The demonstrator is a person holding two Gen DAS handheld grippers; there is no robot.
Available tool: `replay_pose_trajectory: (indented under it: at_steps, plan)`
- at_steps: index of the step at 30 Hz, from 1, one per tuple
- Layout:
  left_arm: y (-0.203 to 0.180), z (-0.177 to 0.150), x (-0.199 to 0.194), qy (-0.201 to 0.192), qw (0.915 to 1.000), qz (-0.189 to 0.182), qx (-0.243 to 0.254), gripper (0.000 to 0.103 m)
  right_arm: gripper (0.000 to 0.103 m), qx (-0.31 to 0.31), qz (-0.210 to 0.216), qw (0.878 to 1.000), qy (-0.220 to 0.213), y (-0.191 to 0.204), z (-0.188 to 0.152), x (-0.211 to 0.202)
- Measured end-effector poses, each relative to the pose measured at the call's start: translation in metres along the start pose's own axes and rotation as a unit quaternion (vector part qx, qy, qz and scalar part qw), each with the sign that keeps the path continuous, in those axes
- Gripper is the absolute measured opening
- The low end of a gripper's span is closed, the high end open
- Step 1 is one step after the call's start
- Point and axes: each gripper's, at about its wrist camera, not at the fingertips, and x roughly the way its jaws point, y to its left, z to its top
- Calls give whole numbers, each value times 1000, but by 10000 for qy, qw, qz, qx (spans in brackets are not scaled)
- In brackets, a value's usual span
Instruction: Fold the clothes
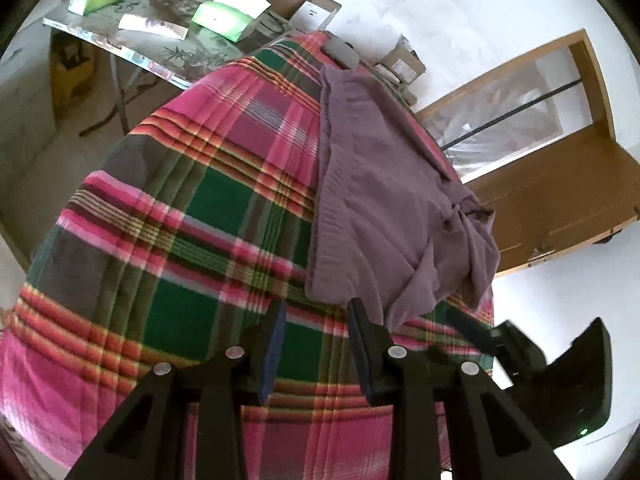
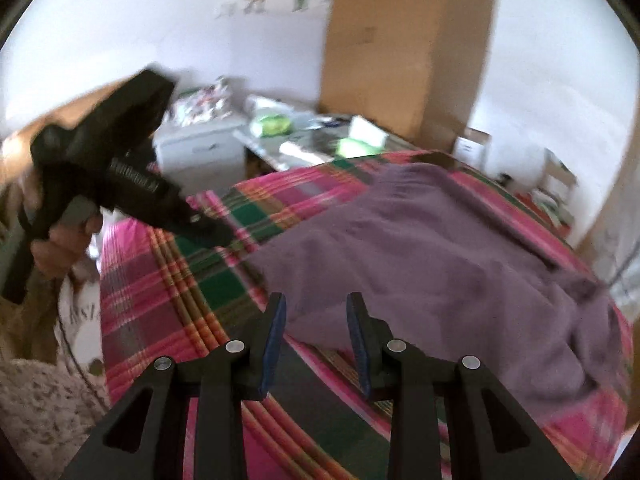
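A purple knitted sweater (image 1: 384, 200) lies crumpled on a pink and green plaid blanket (image 1: 192, 220) that covers a bed. My left gripper (image 1: 317, 306) hovers open at the sweater's near hem, with only blanket showing between its fingers. The right gripper (image 1: 476, 330) enters that view at the lower right, beside the sweater's bunched end. In the blurred right wrist view the sweater (image 2: 420, 248) spreads ahead, and my right gripper (image 2: 317, 298) is open with the sweater's near edge showing in the gap, not pinched. A hand holds the left gripper (image 2: 222, 236) at the sweater's left edge.
A glass-topped table (image 1: 132, 46) with green packets (image 1: 222, 20) and papers stands past the bed's far end. A dark flat object (image 1: 340, 52) lies on the blanket's far edge. A wooden door (image 1: 560, 200) is to the right. A white cabinet (image 2: 200, 152) and a tall brown cardboard box (image 2: 380, 48) stand by the wall.
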Motion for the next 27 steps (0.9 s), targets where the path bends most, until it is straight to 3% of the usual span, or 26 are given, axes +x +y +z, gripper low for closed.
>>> replay_pose_trajectory:
  at_steps: [2, 7, 13, 22, 27]
  plan:
    - [3, 3, 6, 106, 9999, -75, -59, 32, 33, -77, 220, 9996, 143, 8, 7, 24]
    - [7, 13, 21, 367, 9979, -468, -255, 32, 39, -377, 292, 9984, 310, 27, 14, 54]
    - [6, 24, 31, 489, 9951, -778, -364, 32, 39, -644, -69, 9967, 483, 32, 21, 76]
    - [12, 36, 23, 296, 9951, -824, -449, 32, 38, -988, -336, 9930, 545, 39, 20, 87]
    - [19, 44, 24, 259, 9949, -804, -555, 32, 20, -968, -301, 9936, 496, 40, 20, 86]
